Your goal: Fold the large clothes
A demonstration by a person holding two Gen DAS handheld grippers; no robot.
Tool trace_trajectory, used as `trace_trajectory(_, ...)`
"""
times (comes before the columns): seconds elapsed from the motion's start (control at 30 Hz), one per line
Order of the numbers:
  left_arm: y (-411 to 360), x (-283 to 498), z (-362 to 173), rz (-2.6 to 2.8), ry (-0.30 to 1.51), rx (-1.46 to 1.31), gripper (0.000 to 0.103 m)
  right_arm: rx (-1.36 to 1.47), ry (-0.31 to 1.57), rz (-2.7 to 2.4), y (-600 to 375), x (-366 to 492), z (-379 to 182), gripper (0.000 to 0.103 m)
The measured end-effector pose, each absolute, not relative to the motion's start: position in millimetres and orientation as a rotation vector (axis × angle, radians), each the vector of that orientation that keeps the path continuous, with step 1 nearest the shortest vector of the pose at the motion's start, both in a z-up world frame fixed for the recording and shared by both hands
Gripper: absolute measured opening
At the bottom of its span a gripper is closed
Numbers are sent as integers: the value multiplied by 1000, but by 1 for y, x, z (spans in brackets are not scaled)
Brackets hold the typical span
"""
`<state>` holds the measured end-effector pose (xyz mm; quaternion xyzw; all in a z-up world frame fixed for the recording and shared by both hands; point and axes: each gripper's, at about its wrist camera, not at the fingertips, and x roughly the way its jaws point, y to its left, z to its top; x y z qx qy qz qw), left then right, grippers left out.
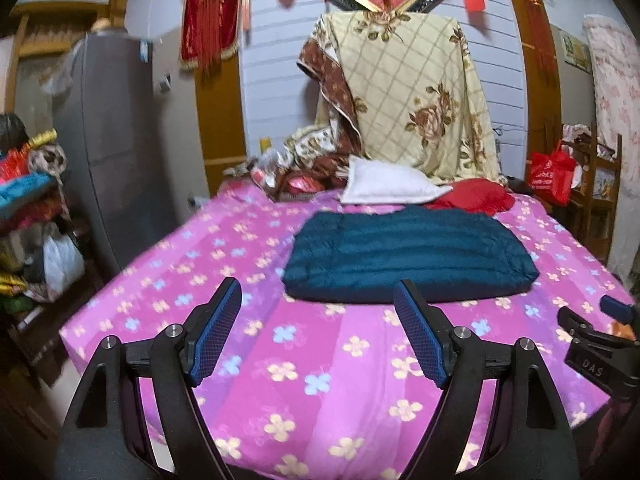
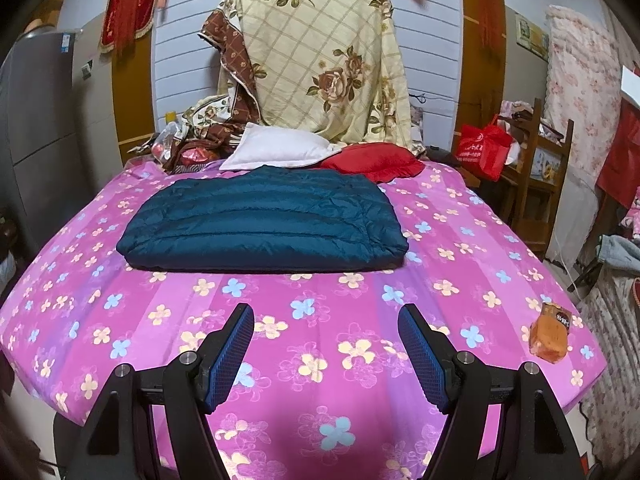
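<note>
A dark teal quilted jacket point(image 1: 412, 256) lies folded into a flat rectangle on the pink flowered bed cover point(image 1: 304, 360); it also shows in the right wrist view point(image 2: 264, 224). My left gripper point(image 1: 318, 294) is open and empty, held above the cover short of the jacket's near edge. My right gripper point(image 2: 326, 320) is open and empty, also above the cover in front of the jacket. The right gripper's body shows at the right edge of the left wrist view point(image 1: 600, 340).
A white pillow point(image 2: 280, 150) and a red cushion point(image 2: 372, 162) lie behind the jacket. A floral quilt point(image 2: 320, 60) hangs at the back wall. An orange packet point(image 2: 550, 334) lies near the bed's right edge. A wooden chair with a red bag point(image 2: 484, 150) stands at the right; a grey fridge point(image 1: 104, 140) at the left.
</note>
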<state>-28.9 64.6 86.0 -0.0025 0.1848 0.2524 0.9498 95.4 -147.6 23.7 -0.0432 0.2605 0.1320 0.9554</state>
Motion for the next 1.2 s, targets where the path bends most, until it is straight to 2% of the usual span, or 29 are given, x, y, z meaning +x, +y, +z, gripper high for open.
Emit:
trace_trajectory(0.2, 62, -47, 94, 544, 259, 26, 85, -55, 538, 281, -147, 98, 24, 72)
trace_trajectory(0.3, 61, -55, 96, 564, 197, 19, 94, -71, 525, 280, -145, 94, 25, 72)
trace_trajectory(1.2, 67, -34, 85, 392, 409, -100, 94, -110, 532, 295, -137, 89, 25, 73)
